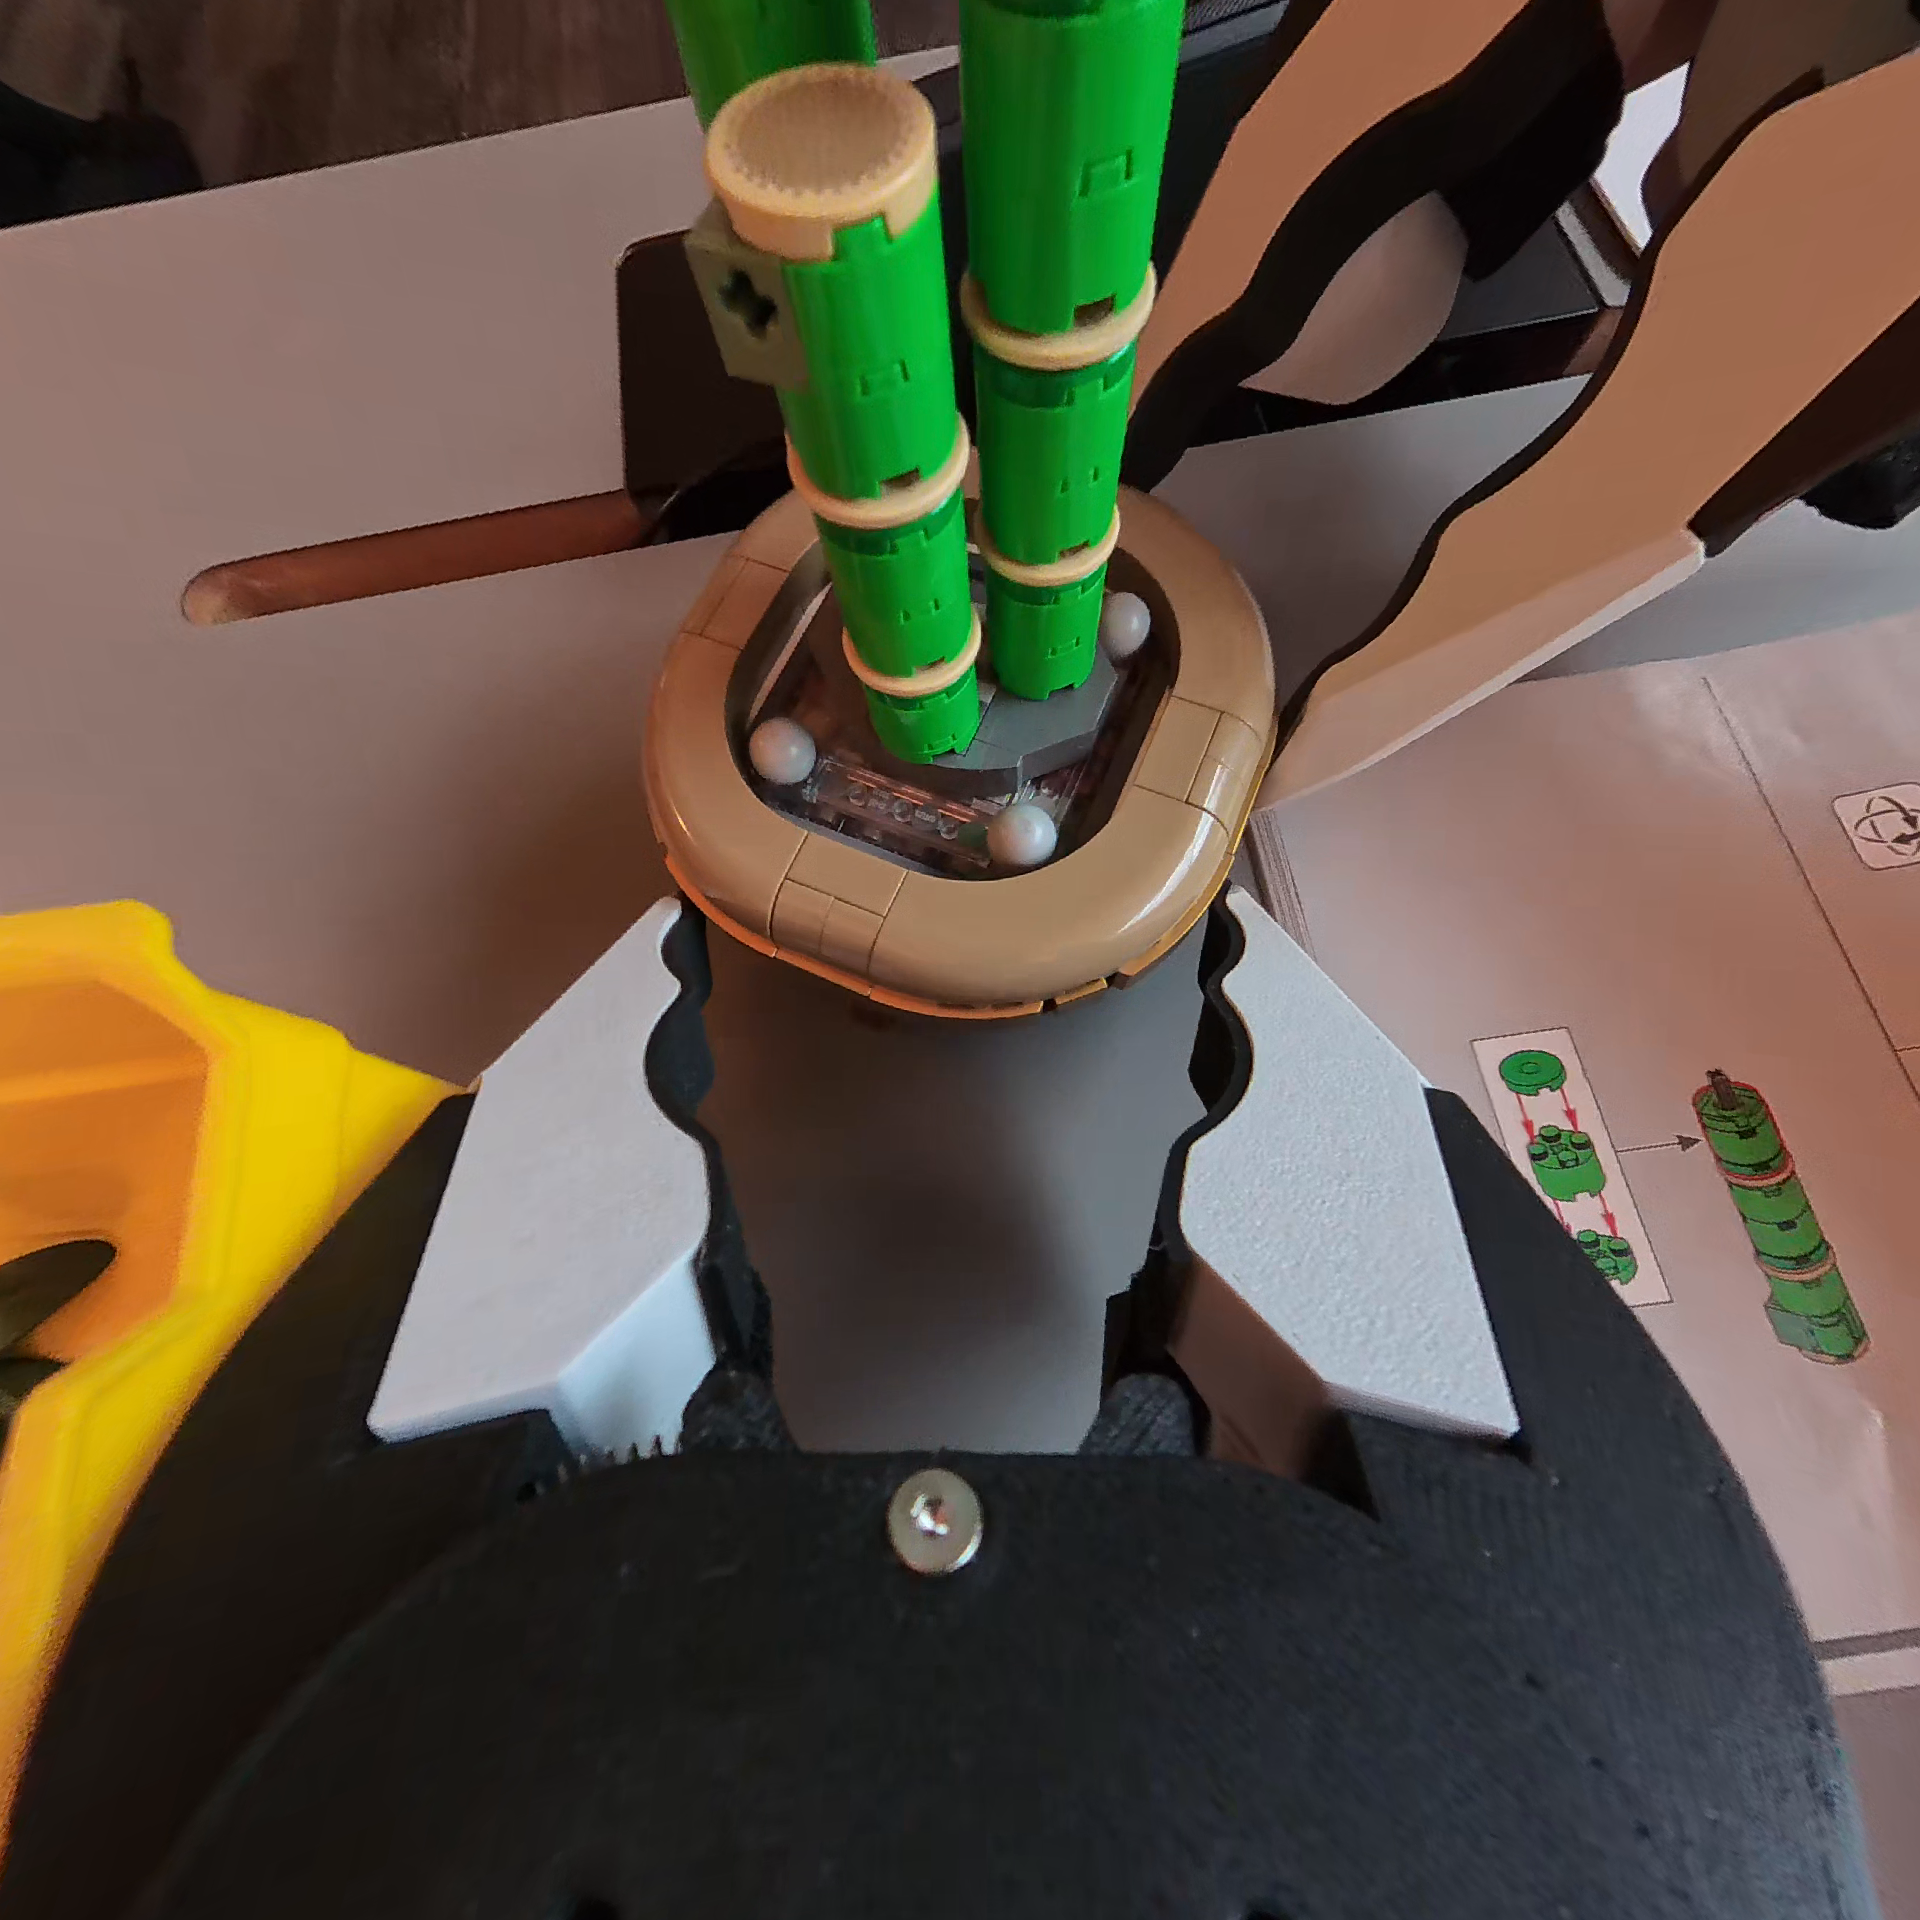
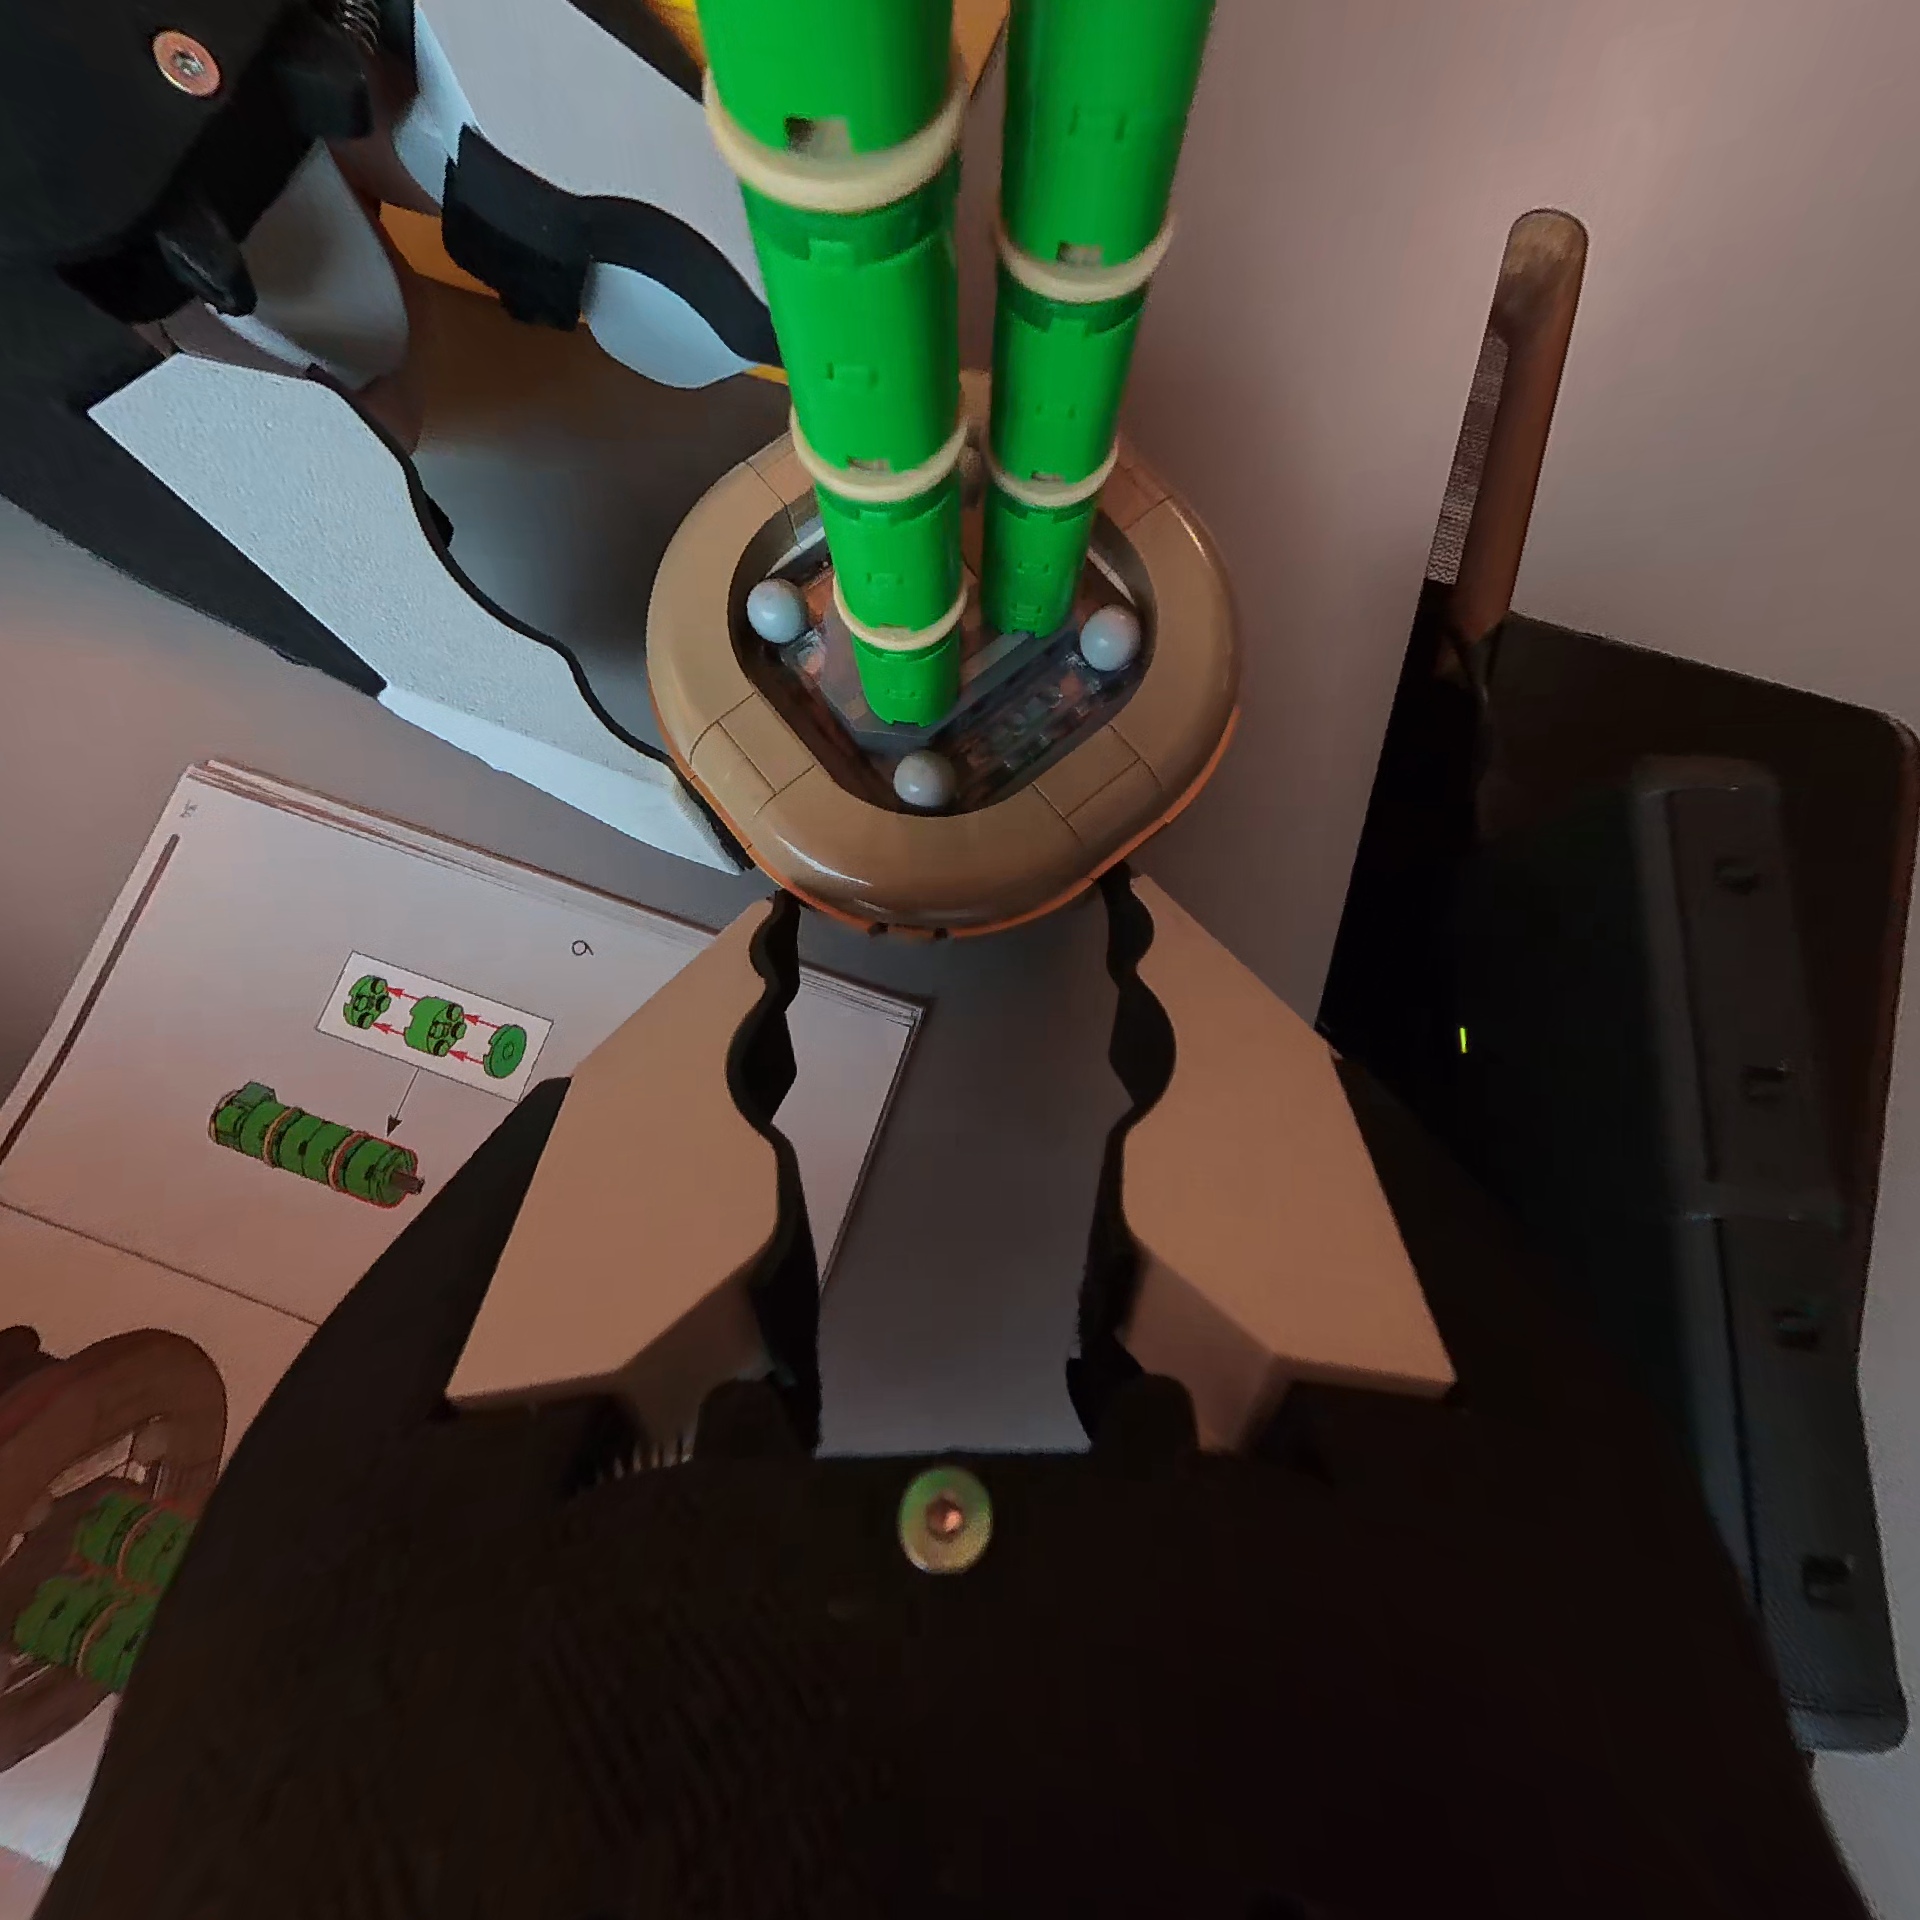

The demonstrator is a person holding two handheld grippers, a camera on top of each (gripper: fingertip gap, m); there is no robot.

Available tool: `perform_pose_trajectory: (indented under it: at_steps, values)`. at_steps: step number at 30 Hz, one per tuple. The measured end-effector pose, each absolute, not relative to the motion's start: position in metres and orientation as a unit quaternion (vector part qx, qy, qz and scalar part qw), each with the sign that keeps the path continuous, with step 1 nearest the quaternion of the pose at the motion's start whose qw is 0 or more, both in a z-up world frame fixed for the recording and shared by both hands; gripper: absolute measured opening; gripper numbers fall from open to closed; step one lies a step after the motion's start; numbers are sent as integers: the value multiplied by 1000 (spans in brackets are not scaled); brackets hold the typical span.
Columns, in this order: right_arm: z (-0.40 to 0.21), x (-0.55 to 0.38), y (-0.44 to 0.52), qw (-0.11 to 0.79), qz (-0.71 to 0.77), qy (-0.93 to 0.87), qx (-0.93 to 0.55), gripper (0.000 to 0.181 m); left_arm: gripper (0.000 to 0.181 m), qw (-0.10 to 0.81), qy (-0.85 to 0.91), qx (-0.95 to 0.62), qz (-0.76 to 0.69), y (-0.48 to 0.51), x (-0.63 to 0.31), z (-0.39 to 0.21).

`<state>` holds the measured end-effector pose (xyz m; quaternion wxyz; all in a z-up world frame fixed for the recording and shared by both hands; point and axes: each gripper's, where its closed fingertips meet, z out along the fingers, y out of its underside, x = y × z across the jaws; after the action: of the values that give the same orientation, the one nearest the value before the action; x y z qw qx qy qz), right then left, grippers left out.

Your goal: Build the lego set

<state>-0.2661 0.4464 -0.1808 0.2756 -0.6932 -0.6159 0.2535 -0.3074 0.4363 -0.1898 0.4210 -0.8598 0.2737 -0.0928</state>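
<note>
A tan rounded-square pot (image 1: 1039, 935) holds green bamboo-like stalks (image 1: 883, 499) with tan rings. The shorter stalk has a round tan cap (image 1: 821, 156) and an olive connector (image 1: 743, 301). Three grey balls (image 1: 781, 750) sit inside the rim. My left gripper (image 1: 956, 935) has its tips under the rim on both sides, shut on the pot. My right gripper (image 2: 948, 904) grips the same pot (image 2: 935, 862) under its rim from another side. Each view shows a finger of the other gripper (image 1: 1455, 644) (image 2: 499, 665) against the pot. The contact points are hidden under the rim.
An open instruction booklet (image 1: 1558, 935) (image 2: 312, 987) lies on the white table beside the pot. A yellow plastic part (image 1: 125, 1143) is at the left. A black flat device (image 2: 1662, 1039) lies at the right. A brown slot (image 1: 416, 571) runs through the tabletop behind.
</note>
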Motion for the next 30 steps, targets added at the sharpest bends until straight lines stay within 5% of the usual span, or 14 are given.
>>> perform_pose_trajectory:
  at_steps: [9,20,30]
  values:
    - [-178,-259,443,292,240,-564,-734,66,95,444,268,-852,-79,436,-309,-187]
    - [-89,-194,371,470,156,-458,-738,77,97,509,248,-820,-84,377,-314,-136]
    - [104,-122,203,628,25,-283,-725,94,81,669,149,-710,-165,314,-362,58]
